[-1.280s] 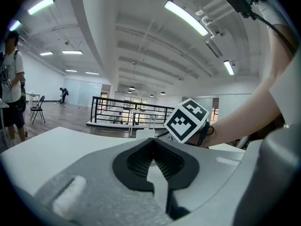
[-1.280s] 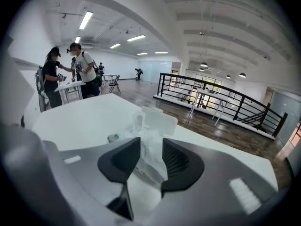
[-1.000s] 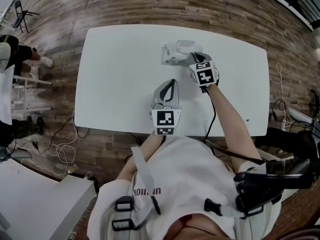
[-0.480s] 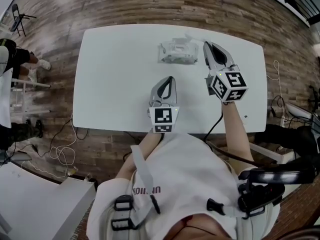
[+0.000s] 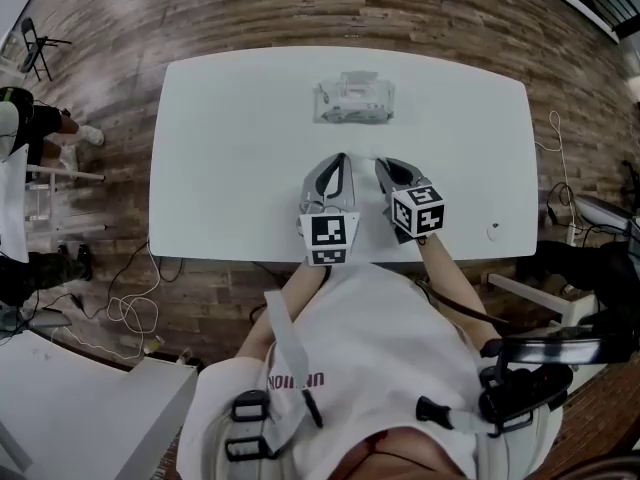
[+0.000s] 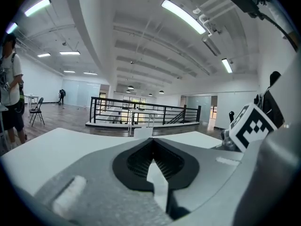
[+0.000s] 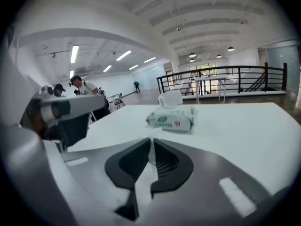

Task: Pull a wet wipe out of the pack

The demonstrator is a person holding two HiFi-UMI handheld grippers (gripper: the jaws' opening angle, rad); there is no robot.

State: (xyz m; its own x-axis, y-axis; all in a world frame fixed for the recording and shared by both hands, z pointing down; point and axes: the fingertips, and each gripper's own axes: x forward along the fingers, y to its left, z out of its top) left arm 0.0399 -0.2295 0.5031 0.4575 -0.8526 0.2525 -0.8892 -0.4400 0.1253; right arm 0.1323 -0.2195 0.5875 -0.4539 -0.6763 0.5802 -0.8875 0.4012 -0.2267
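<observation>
The wet wipe pack lies flat at the far middle of the white table. It is green and white in the right gripper view, with a white piece standing up from its top. My right gripper hangs near the table's front edge, well short of the pack. Its jaws are shut with a thin white strip of wet wipe pinched between the pads. My left gripper rests just to its left, shut and empty. The pack's white top peeks over the left jaws.
A small dark spot marks the table near its right front corner. A person stands by a chair off the left end. Cables trail on the wood floor. A black railing stands far behind the table.
My right gripper left the pack, swung out to the right, then came back toward the near edge beside the left gripper. The left gripper has not moved.
</observation>
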